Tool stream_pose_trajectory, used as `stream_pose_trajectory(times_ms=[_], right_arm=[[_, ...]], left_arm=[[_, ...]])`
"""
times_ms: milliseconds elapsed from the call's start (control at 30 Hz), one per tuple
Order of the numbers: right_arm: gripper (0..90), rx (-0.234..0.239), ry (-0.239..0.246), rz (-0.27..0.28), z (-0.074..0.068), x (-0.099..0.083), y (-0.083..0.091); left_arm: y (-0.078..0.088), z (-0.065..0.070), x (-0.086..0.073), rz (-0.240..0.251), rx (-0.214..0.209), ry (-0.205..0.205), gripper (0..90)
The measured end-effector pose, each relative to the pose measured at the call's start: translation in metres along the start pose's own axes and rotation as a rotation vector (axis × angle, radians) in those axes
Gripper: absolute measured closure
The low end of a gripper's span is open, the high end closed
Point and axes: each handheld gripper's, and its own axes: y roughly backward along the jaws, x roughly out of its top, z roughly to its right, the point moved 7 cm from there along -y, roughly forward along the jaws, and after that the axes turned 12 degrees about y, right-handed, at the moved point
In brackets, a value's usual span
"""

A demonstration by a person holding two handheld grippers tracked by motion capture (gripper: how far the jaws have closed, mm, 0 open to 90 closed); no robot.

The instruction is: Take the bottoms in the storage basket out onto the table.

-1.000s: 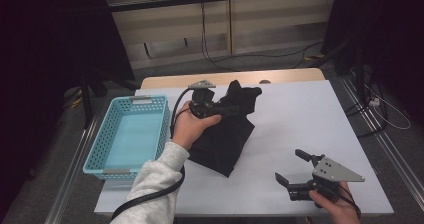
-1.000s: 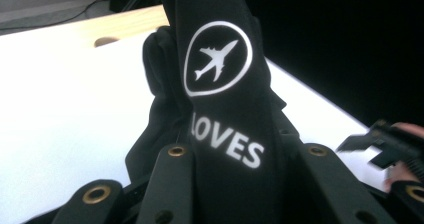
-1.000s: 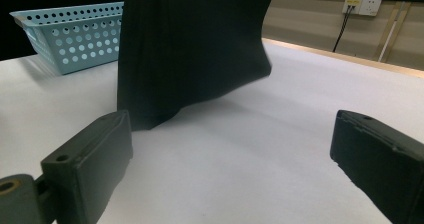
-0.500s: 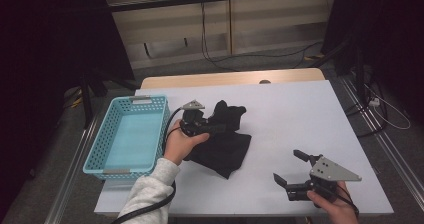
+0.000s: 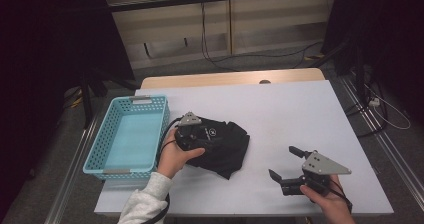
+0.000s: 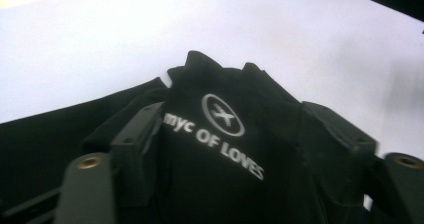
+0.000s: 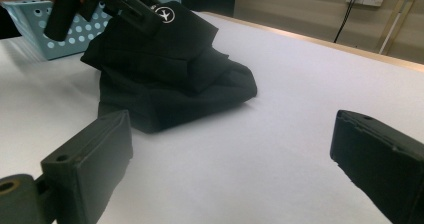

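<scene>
Left gripper (image 5: 200,136) jaws just opened, spread over black garment (image 5: 225,146); right gripper (image 5: 285,166) spread, empty, garment ahead-left, well apart.

Left gripper (image 5: 212,134) jaws just opening, angled down; right gripper (image 5: 285,165) open, level.

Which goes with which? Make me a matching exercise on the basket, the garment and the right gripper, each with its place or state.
1. basket
2. garment
3. right gripper

a. open, at the near right of the table
b. black, crumpled mid-table
c. light blue, at the table's left edge

Pairs: 1-c, 2-b, 3-a
</scene>
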Motion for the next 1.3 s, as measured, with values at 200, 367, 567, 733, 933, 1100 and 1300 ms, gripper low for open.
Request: stream_pose_trajectory(times_ms=[200,367,567,733,933,1100,1300], right_arm=[[2.7,0.006,0.01,-0.031,-0.003,0.003,-0.018],[2.7,0.03,0.011,-0.05,-0.006,0.008,-0.037],[2.8,0.047,0.019,-0.065,-0.012,0.014,-0.057],[2.8,0.045,0.026,-0.074,-0.013,0.014,-0.061],[2.9,0.035,0.012,-0.079,-0.011,0.015,-0.065],[3.2,0.032,0.01,-0.085,-0.012,0.016,-0.07],[3.7,0.038,0.006,-0.086,-0.012,0.015,-0.069]], left_arm=[[0.008,-0.01,-0.009,-0.007,0.027,0.018,20.8],[0.014,-0.018,-0.016,-0.012,0.057,0.035,18.5],[0.019,-0.021,-0.018,-0.019,0.066,0.043,15.5],[0.019,-0.018,-0.017,-0.017,0.064,0.044,14.2],[0.02,-0.017,-0.018,-0.019,0.064,0.038,13.0],[0.02,-0.02,-0.02,-0.023,0.075,0.044,13.0],[0.02,-0.017,-0.021,-0.023,0.055,0.058,19.5]])
